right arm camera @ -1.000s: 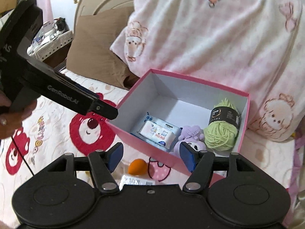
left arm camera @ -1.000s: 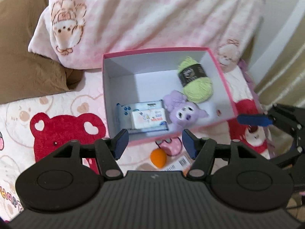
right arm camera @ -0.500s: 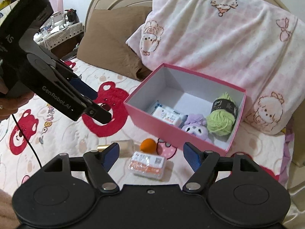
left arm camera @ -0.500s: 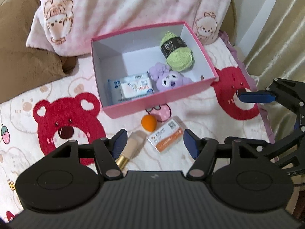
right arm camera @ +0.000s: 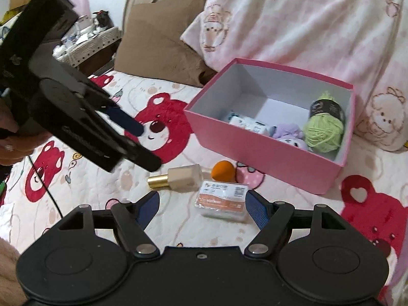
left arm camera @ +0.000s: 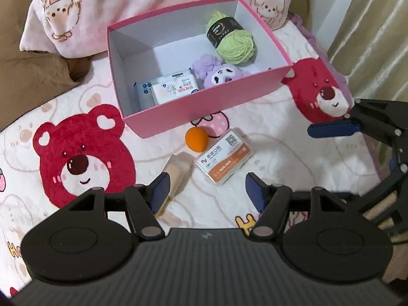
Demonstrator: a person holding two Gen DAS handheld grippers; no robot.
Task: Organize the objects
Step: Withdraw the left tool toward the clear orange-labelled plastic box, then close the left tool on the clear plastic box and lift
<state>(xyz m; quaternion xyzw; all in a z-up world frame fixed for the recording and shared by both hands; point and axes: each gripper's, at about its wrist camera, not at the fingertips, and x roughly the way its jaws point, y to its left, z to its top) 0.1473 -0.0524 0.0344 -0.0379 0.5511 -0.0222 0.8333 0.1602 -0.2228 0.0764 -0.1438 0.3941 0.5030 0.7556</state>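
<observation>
Both claws have pulled back from pink box [left arm camera: 204, 102]. Left claw [left arm camera: 206, 188] and right claw [right arm camera: 202, 207] gape, empty, above foundation bottle [right arm camera: 178, 177], orange sponge [left arm camera: 196, 139], card packet [left arm camera: 224, 158].

In the left wrist view the foundation bottle [left arm camera: 177, 172] is half hidden: the left gripper [left arm camera: 205, 191] covers its lower end with one blue pad, so the cap cannot be seen there. The pink box [left arm camera: 204, 102] hides the lower parts of the wipes pack [left arm camera: 176, 89] and the purple plush [left arm camera: 220, 75] behind its near wall. In the right wrist view that wall leaves only the tops of the wipes, plush and green yarn [right arm camera: 323, 132] showing. The left gripper seen from the right wrist is motion-blurred, and its lettering is unreadable. Print on the card box [right arm camera: 221, 200] is too small to read. The right gripper [left arm camera: 331, 129] is cut off by the right edge of the left wrist view.
</observation>
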